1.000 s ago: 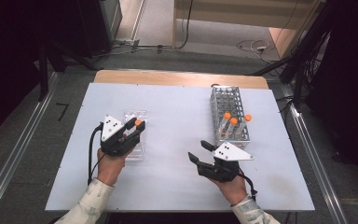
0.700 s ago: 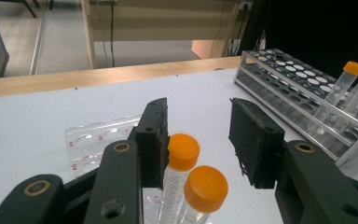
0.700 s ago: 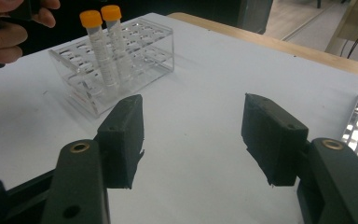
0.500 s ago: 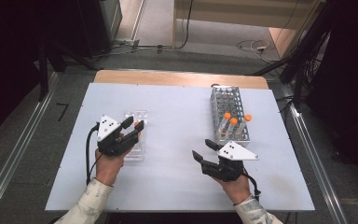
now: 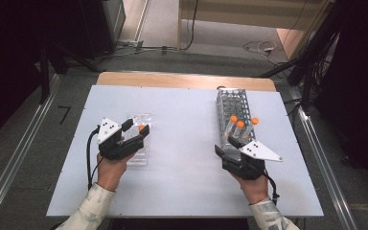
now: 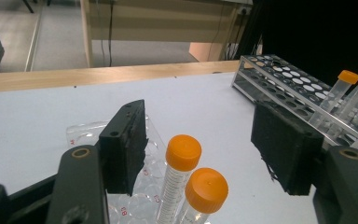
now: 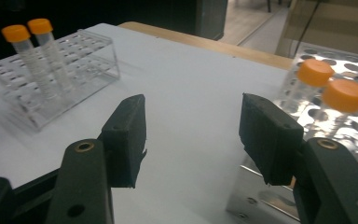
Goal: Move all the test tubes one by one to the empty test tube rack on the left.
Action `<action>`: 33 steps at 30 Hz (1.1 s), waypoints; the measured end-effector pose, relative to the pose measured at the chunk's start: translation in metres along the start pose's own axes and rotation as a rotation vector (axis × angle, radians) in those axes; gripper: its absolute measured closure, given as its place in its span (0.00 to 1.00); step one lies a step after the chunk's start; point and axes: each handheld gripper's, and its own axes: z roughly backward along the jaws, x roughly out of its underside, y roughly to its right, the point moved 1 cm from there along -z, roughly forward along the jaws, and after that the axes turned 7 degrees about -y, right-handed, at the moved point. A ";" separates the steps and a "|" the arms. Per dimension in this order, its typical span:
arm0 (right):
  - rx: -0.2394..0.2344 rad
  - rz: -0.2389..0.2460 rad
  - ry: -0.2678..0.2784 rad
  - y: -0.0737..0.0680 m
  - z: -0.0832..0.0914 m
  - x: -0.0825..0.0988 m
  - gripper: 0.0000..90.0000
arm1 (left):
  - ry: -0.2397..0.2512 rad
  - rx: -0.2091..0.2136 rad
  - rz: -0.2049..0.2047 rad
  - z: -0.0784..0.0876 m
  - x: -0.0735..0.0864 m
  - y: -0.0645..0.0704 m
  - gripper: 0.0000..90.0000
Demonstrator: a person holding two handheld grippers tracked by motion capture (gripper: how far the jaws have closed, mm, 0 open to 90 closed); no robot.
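A white table (image 5: 187, 124) is seen from the high view, with a strip of wood along its far edge. Two racks are set on it, well apart.

On the right side a metal tube rack (image 5: 235, 115) is placed lengthwise, its top plate pierced with round holes. Three orange-capped tubes (image 5: 240, 125) are held in its near end; the holes farther back are seen to be unoccupied. In the right gripper view two of these caps are seen just beyond the right jaw.

On the left side a clear plastic rack (image 5: 138, 139) is laid. Two orange-capped tubes (image 6: 182, 154) are stood upright in it — side by side, printed graduations visible on their walls.

The left gripper (image 5: 135, 132) is held over the clear rack. Its jaws are spread wide and nothing is gripped; in the left gripper view the two tubes are seen in the gap between the jaws, nearer the left-hand one, untouched.

The right gripper (image 5: 226, 146) is held at the near end of the metal rack — jaws likewise parted wide, nothing between them but bare table.
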 end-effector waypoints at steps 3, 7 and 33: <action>0.025 -0.016 0.006 0.008 0.003 0.001 0.46 | 0.007 0.001 0.006 0.001 0.000 0.000 0.37; 0.051 -0.032 0.007 0.015 0.006 0.002 0.47 | 0.013 0.005 0.008 0.002 -0.001 0.000 0.35; 0.202 -0.100 -0.038 0.054 -0.024 0.008 0.64 | 0.022 0.026 0.006 0.003 -0.002 0.002 0.33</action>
